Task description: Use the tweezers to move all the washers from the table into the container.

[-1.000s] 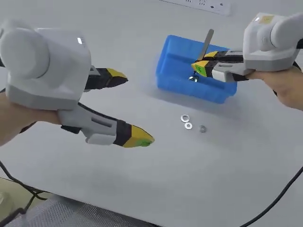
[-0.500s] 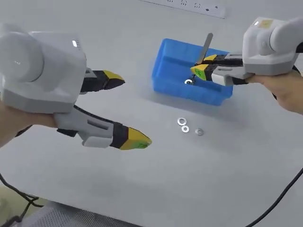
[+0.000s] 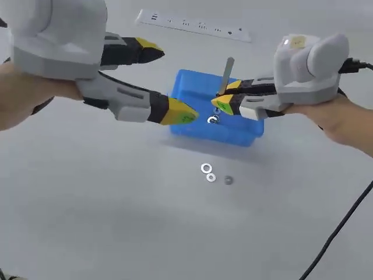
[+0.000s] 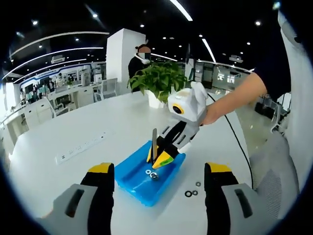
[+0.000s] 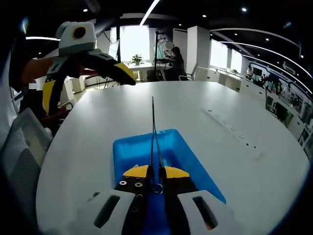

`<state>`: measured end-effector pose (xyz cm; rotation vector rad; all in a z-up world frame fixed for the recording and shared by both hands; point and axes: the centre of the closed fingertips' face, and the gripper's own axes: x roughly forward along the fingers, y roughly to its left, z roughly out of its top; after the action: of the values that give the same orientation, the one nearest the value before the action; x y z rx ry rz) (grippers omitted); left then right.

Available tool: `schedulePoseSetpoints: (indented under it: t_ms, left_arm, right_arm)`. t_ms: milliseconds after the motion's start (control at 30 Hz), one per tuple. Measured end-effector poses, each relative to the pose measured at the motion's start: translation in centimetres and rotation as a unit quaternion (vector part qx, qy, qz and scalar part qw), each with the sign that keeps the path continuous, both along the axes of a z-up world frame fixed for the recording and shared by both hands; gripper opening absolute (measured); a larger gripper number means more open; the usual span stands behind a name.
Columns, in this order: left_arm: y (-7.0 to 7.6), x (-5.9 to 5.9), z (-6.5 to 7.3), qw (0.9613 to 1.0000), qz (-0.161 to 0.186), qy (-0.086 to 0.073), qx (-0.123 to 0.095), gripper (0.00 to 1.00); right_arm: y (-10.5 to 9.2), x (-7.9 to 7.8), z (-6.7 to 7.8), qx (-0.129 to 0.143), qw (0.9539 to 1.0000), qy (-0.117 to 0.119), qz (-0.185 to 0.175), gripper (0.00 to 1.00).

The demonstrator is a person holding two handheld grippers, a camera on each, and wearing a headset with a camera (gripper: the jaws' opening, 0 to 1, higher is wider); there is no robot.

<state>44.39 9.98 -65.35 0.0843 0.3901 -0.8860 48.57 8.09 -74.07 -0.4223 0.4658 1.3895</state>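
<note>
A blue container (image 3: 192, 125) stands mid-table. My right gripper (image 3: 220, 105) is shut on metal tweezers (image 3: 226, 73), which point down into the container. A washer (image 3: 213, 119) hangs at the tweezers' tips, just over the container's floor. Three washers (image 3: 211, 177) lie on the table in front of the container. My left gripper (image 3: 166, 83) is open and empty, and its lower jaw reaches over the container's left end. In the left gripper view, the tweezers (image 4: 154, 144) and the right gripper (image 4: 165, 157) hover over the container (image 4: 137, 183). The right gripper view looks along the tweezers (image 5: 152, 127) into the container (image 5: 127, 149).
A white power strip (image 3: 195, 26) lies at the table's far edge. A black cable (image 3: 344, 221) trails off the right gripper toward the near right. The white table (image 3: 116, 204) stretches wide in front. A potted plant (image 4: 159, 81) and a person stand behind the table.
My left gripper has moved right and now sits beside the container, close to the right gripper. The right gripper still holds the tweezers over the container. The head camera has shifted.
</note>
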Motion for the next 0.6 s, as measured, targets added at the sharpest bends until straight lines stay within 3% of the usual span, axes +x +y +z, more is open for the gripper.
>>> schedulePoseSetpoints:
  t_ms: [67, 100, 167, 233, 300, 367, 400, 500, 600]
  left_arm:
    - [-0.4, 0.9, -0.5, 0.9999, -0.004, -0.001, 0.012, 0.85]
    - [-0.6, 1.3, -0.9, 0.9990, -0.020, -0.019, 0.037, 0.81]
    - [-0.5, 2.0, -0.8, 0.9980, -0.024, -0.035, 0.046, 0.72]
    - [-1.7, 2.3, -0.8, 0.9984, -0.029, -0.032, 0.037, 0.62]
    - [-2.3, 2.7, -0.5, 0.9988, -0.036, -0.027, 0.018, 0.60]
    - [-3.0, 3.2, 0.3, 0.9990, -0.031, -0.015, -0.030, 0.61]
    - [-3.1, 3.6, 0.4, 0.9988, -0.025, -0.011, -0.040, 0.60]
    - [-3.1, 4.6, -0.3, 0.9994, -0.028, -0.018, -0.014, 0.41]
    - [-3.5, 4.4, -0.6, 0.9987, -0.048, -0.015, -0.010, 0.28]
  right_arm:
    - [0.0, -0.2, 0.1, 0.001, 1.0000, 0.001, 0.003, 0.10]
    - [0.0, -0.2, 0.1, 0.001, 1.0000, 0.001, 0.004, 0.10]
    - [0.0, -0.4, 0.2, 0.000, 1.0000, 0.000, 0.010, 0.10]
    - [0.0, -0.5, 0.3, 0.000, 0.9999, -0.001, 0.014, 0.10]
    - [0.1, -0.6, 0.3, 0.002, 0.9999, -0.001, 0.017, 0.10]
    - [0.3, -0.8, 0.4, 0.002, 0.9997, -0.002, 0.023, 0.10]
    - [0.4, -0.9, 0.4, 0.003, 0.9997, -0.002, 0.026, 0.10]
    - [0.7, -1.2, 0.6, 0.003, 0.9994, -0.005, 0.035, 0.10]
    - [1.0, -1.3, 0.7, 0.003, 0.9991, -0.008, 0.041, 0.10]
